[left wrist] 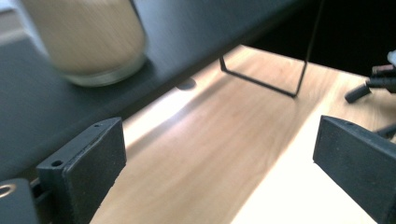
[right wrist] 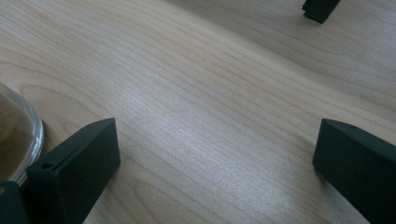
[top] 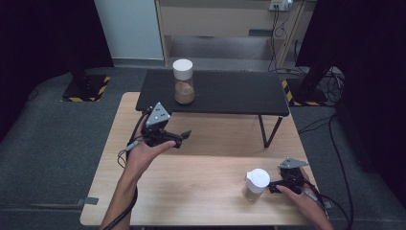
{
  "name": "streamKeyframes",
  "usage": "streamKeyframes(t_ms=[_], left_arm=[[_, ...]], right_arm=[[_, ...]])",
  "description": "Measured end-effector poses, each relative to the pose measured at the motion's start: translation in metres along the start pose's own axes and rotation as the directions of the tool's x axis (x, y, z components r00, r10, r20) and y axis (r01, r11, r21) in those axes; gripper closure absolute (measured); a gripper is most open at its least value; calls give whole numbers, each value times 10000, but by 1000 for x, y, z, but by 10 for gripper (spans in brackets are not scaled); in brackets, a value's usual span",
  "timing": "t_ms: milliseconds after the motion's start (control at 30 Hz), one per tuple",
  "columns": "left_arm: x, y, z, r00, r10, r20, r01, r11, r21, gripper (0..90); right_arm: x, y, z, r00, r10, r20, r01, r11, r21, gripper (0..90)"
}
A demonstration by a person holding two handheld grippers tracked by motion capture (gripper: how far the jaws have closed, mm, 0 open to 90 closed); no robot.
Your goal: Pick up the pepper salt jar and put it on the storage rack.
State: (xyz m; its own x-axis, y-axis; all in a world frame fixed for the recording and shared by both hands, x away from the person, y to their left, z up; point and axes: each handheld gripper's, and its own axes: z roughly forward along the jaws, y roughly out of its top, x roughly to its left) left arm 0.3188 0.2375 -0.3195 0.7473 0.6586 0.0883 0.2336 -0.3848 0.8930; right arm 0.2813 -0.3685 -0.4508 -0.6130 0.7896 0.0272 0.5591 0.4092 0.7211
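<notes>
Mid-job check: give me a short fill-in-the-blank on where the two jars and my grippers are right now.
The far jar stands on the ____ shelf.
The near jar rests on the ____ table.
The right gripper has its fingers ____, beside the near jar.
Both jars carry ____ lids.

Missing words: black; wooden; open; white

i see two clear jars (top: 184, 82) (top: 255, 185) with white lids and tan contents, a black shelf (top: 230, 91), a pale wood-grain table (top: 201, 187), and black grippers (top: 184, 135) (top: 274, 187).
</notes>
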Motion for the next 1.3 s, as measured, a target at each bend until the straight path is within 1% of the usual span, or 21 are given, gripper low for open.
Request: streamKeyframes(t_ms=[67,200,233,400,500,567,600,733,833,867,967,1033,1100,1133,1200,1267,1300], left_arm=[[-4,-6,8,10000,64,62,-65,9996,292,15],[-10,-18,21,9997,18,238,-34,9977,673,16],[-12,-20,24,9995,59,296,-82,9968,795,16],[-22,-31,38,9989,287,364,-334,9902,1354,22],[-25,-39,43,9983,228,534,-308,9876,1541,22],[-27,-41,46,9978,273,599,-377,9828,1806,21],[-28,-43,47,9980,265,566,-367,9817,1871,21],[-30,-56,44,9982,-170,570,52,9797,2006,27],[-32,-64,42,9982,-335,501,214,9741,2253,28],[-32,-66,41,9983,-340,464,221,9718,2349,28],[-31,-74,36,9980,-515,371,406,9676,2494,27],[-30,-77,32,9979,-614,195,542,9634,2627,26],[-26,-82,27,9967,-813,83,760,9596,2708,24],[-25,-85,25,9954,-954,-36,928,9583,2702,24],[-22,-88,22,9939,-1054,-317,1101,9532,2817,22],[-21,-90,20,9915,-1039,-787,1231,9453,3022,22],[-22,-90,19,9910,-928,-964,1186,9427,3117,22]], right_arm=[[0,0,0,10000,-6,2,6,10000,-2,16],[0,0,0,10000,-13,0,13,10000,-2,15],[0,0,0,10000,-13,0,13,10000,-2,16],[0,0,0,10000,12,7,-12,10000,1,16],[1,-1,-1,10000,10,10,-10,10000,6,15],[1,-1,-1,10000,6,8,-6,10000,6,16],[1,-1,-1,10000,8,8,-8,10000,6,15],[1,-1,-1,10000,31,31,-31,10000,2,16],[2,-2,-2,10000,44,38,-44,10000,-3,16],[2,-2,-2,10000,24,34,-24,10000,-3,16],[2,-2,-2,10000,33,34,-33,10000,-7,16],[2,-2,-2,10000,24,26,-24,10000,-11,16],[2,-2,-2,10000,11,19,-11,10000,-12,16],[2,-2,-2,10000,11,19,-11,10000,-11,15],[2,-2,-2,10000,9,20,-9,10000,-11,16],[2,-2,-2,10000,8,23,-8,10000,-9,16],[2,-2,-2,10000,0,22,0,10000,-8,16]])
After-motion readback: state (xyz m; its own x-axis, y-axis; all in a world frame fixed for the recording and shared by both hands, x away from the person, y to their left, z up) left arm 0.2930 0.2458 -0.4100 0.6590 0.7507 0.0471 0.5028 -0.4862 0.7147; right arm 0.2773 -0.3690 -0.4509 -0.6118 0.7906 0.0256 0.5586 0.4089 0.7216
